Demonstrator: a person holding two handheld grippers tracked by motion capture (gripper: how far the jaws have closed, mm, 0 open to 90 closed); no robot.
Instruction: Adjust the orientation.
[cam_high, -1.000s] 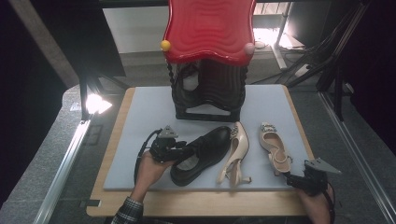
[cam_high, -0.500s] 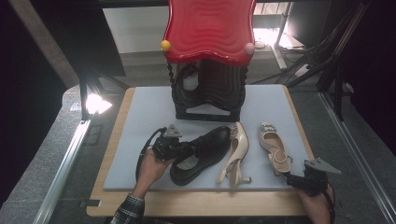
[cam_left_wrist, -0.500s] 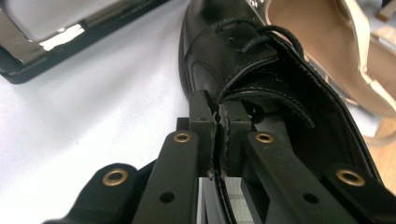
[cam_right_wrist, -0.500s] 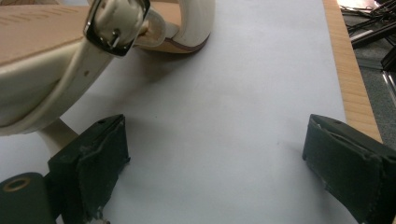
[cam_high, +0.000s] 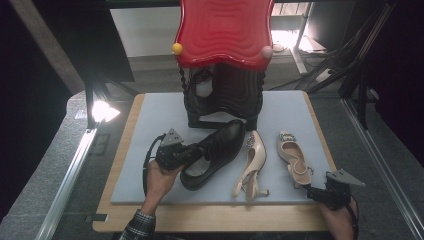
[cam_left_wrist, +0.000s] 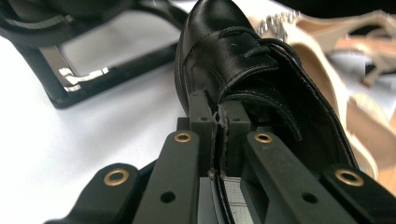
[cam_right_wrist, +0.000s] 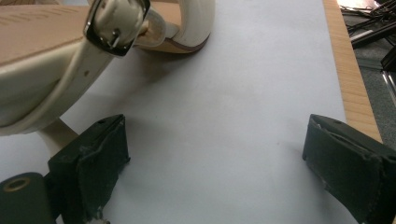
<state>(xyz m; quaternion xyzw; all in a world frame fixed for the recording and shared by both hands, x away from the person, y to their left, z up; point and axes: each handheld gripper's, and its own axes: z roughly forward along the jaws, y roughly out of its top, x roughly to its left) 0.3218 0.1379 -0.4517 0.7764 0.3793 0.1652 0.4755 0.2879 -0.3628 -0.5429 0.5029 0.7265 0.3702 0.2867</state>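
Left gripper (cam_left_wrist: 218, 122) has just closed; its jaws now clamp the collar of the black shoe (cam_high: 214, 154), which lies on the grey mat (cam_high: 150, 125) before the rack (cam_high: 222, 95). Shoe judged ready to lift. Right gripper (cam_right_wrist: 215, 154) rests with jaws apart, holding nothing

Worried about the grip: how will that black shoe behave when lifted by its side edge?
The black shoe is pinched by the left gripper at its thin collar, so it may sag or swing toe-down. Its glossy leather looks slippery. It probably holds its shape.
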